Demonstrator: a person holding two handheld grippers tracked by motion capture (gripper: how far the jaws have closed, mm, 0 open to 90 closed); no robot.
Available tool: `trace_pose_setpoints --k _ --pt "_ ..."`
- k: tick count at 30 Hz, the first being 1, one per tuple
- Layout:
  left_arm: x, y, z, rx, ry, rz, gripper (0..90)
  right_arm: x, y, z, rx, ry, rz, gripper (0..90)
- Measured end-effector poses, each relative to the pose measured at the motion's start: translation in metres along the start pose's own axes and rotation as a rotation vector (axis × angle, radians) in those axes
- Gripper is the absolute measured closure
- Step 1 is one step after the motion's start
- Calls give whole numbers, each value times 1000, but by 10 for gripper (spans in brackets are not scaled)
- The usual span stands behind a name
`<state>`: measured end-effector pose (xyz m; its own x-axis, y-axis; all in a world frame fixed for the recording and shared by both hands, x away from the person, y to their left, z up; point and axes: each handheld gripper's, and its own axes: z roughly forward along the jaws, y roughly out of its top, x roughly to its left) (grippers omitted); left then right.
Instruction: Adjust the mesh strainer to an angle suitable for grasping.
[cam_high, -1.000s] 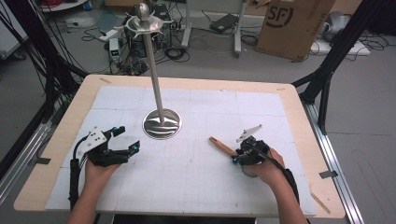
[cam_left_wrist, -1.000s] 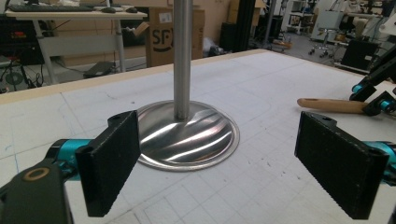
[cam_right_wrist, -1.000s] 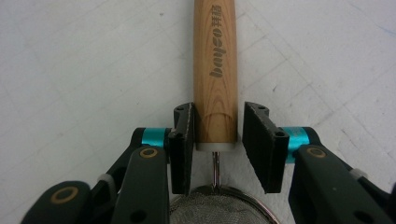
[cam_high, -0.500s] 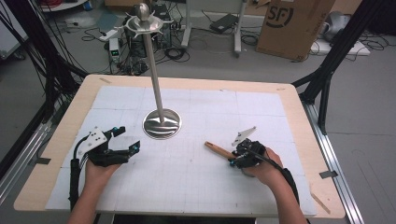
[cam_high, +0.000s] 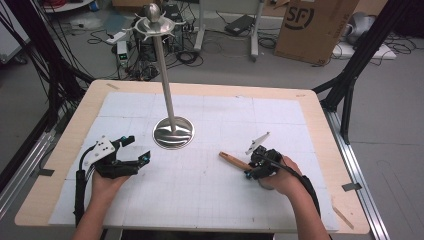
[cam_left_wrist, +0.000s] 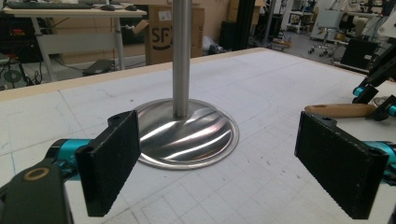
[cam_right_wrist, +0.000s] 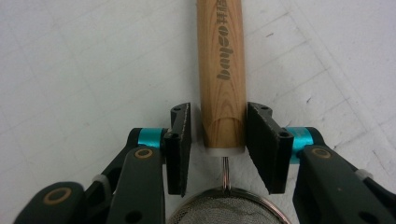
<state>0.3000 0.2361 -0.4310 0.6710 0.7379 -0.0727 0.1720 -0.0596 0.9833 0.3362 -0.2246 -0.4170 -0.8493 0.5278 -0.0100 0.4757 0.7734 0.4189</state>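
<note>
While the high view takes in the whole desk (cam_high: 320, 120) from above, its white gridded mat carries a steel stand (cam_high: 173, 132) just above centre, with a round base, a tall pole and a hooked crown at the top. From that base, the left gripper (cam_high: 134, 149) lies at about 8 o'clock, held by the left hand (cam_high: 107, 181), and the right gripper (cam_high: 250, 167) at about 4 o'clock, held by the right hand (cam_high: 280, 177). A wooden handle (cam_high: 234, 161) sticks out of the right gripper toward 10 o'clock.

The left gripper view adds what the overhead cannot: its jaws stand wide apart with nothing between them, the left gripper (cam_left_wrist: 219, 172) aimed at the stand (cam_left_wrist: 187, 133) so that the shiny base fills the gap. At 3 o'clock in that view the wooden handle (cam_left_wrist: 340, 110) lies just above the desk (cam_left_wrist: 261, 70), near blue-tipped parts of the other gripper.

The right gripper view shows the right gripper (cam_right_wrist: 223, 147) narrowed around the lower end of the wooden handle (cam_right_wrist: 222, 65). The right pad sits against the wood, while a thin gap shows on the left, so whether it is clamped cannot be told. Dark lettering runs along the handle. Below its white collar a wire leads to a mesh strainer bowl (cam_right_wrist: 229, 207) at 6 o'clock, a part unreadable from above.
</note>
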Motion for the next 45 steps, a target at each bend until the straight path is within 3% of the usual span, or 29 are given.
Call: trace_pose_setpoints --k 3,7,15,18,19,20,22,23,26,27,28,30,31,33,40,45 --pt "0 0 1 -8 -12 -24 148 0 4 1 25 -2 -2 607" --pt "1 -1 1 -2 -7 -18 148 1 9 1 63 3 -5 659" --pt "1 0 0 -3 -4 -21 148 1 4 -1 28 7 -6 682" --pt "1 0 -1 -4 -2 -21 148 2 0 -3 -24 17 -2 682" --pt "1 0 -1 -5 -4 -20 148 2 -3 -6 -75 42 -7 682" --pt "1 1 -1 -5 -3 -20 148 2 -3 -6 -75 42 -7 682" --pt "0 1 -2 -14 1 -15 147 1 -6 -14 -169 82 -3 681" --pt "0 2 -2 -17 -3 -13 147 1 -6 -14 -169 82 -3 681" --pt "-1 2 -3 -26 -12 -22 147 4 -8 -23 -246 85 -13 682" --pt "-1 3 -3 -25 -16 -27 147 6 -10 -28 -310 97 -26 682" --pt "-1 3 -3 -21 -23 -28 147 6 -10 -28 -310 97 -26 682" --pt "-2 4 -3 -19 -27 -29 147 10 -12 -33 -412 126 -41 681" --pt "-3 5 -3 -22 -30 -27 147 10 -12 -33 -412 126 -41 681" --pt "-4 6 -3 -27 -39 -28 146 13 -14 -35 -504 141 -60 682" --pt "-9 11 -2 -34 -79 -17 145 22 -7 -40 -595 167 -91 682" --pt "-13 18 -6 -51 -90 -3 145 20 -6 -42 -621 192 -95 682"
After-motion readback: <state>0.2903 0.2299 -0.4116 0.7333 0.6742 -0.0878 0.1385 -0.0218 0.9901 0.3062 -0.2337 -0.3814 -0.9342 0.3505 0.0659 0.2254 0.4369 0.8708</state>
